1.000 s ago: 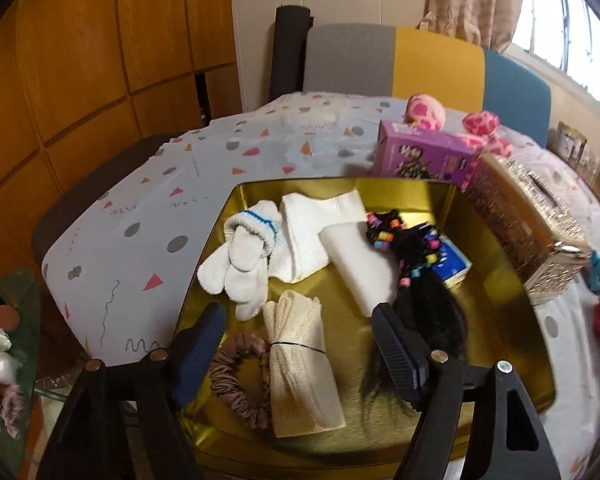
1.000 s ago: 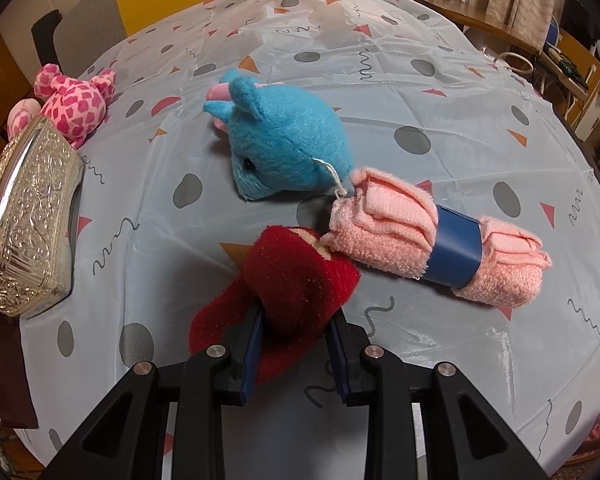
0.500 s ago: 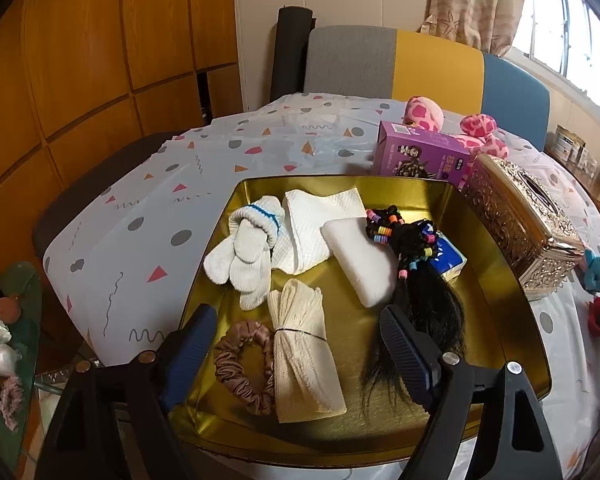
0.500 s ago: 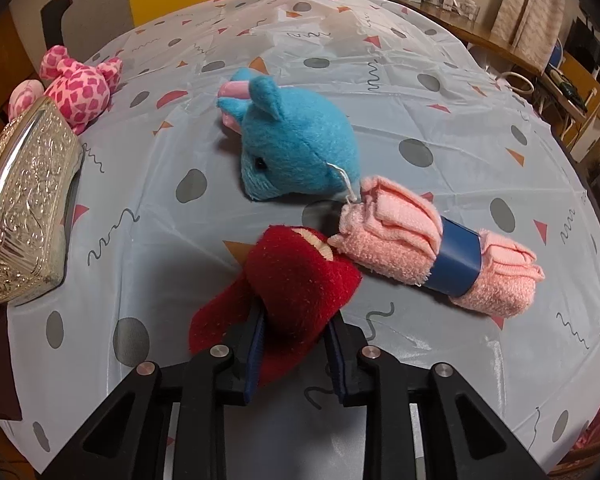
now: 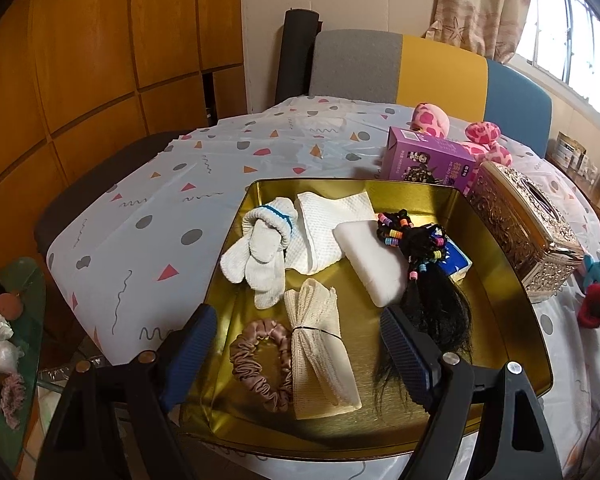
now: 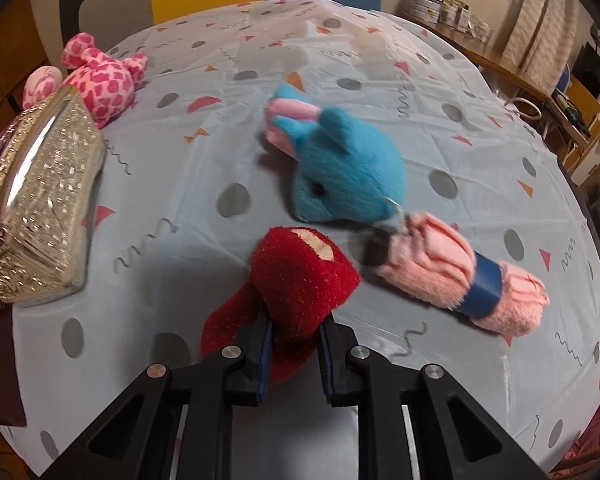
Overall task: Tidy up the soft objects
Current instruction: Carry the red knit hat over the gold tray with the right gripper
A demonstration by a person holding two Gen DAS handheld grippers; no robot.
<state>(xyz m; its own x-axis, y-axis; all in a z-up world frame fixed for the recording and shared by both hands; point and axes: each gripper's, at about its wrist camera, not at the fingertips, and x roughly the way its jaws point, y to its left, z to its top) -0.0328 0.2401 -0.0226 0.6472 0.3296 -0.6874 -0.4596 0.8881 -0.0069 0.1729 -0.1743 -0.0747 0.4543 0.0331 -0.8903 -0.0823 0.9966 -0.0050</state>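
My right gripper (image 6: 294,326) is closing its jaws on a red plush toy (image 6: 296,280), and the pads press its sides. Beyond it lie a blue plush toy (image 6: 348,172) and a rolled pink towel (image 6: 456,276) with a blue band. My left gripper (image 5: 296,332) stands open over the near end of a gold tray (image 5: 500,292), with nothing between its pads. The tray holds white gloves (image 5: 260,252), a white cloth (image 5: 328,224), a white pad (image 5: 374,260), a cream rolled net cloth (image 5: 320,348), a brown scrunchie (image 5: 260,360) and a black hairpiece (image 5: 428,280).
A silver embossed tissue box (image 6: 32,216) sits left of the red toy, and a pink spotted plush (image 6: 100,80) lies behind it. A purple carton (image 5: 428,160) stands behind the tray. Chairs stand at the table's far edge. A glass side table (image 5: 12,320) is at lower left.
The right gripper's jaws have squeezed tighter on the red toy and lifted it slightly; the view has swung so the blue toy and pink towel sit further right. The left gripper opened a little.
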